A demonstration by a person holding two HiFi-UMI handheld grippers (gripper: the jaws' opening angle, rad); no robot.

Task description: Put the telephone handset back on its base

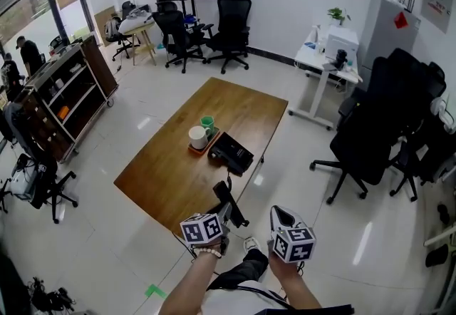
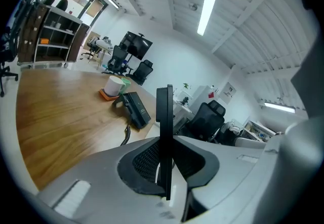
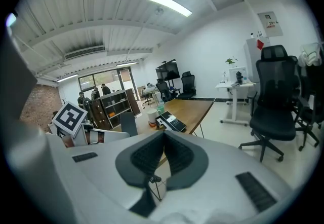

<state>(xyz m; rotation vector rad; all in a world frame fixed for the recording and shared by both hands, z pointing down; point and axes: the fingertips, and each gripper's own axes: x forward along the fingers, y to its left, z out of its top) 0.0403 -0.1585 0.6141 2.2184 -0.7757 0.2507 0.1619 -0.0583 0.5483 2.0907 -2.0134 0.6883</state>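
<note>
The telephone handset (image 1: 229, 201) is off its base (image 1: 230, 152) right now. It's up in the air on the person's side of the base, over the near end of the wooden table (image 1: 163, 177) the base sits on. The left gripper (image 1: 224, 217) is clamped on it, with the jaws pressed flat against both faces. From the left gripper view you only see it edge-on, as a thin black slab standing upright between the pads. My guess is that's deliberate: gripping the narrow middle leaves both ends free to drop into the cradle.

Looks-wise it's plain matte black, long and slim, and angled up and away from the gripper toward the base. A dark coiled cord (image 2: 125, 136) runs across the wood from the base back toward the gripper, so the handset can't stray far anyway.

The right gripper (image 1: 281, 213) is just beside the left one, further from the base. Its jaws are together with nothing between them, so it seems to be keeping out of the way.

Just behind the base are a white mug (image 1: 199, 137) and a green cup (image 1: 207, 122) on an orange coaster. They sit close to its far side, so I'd bring the handset in from the near side.
</note>
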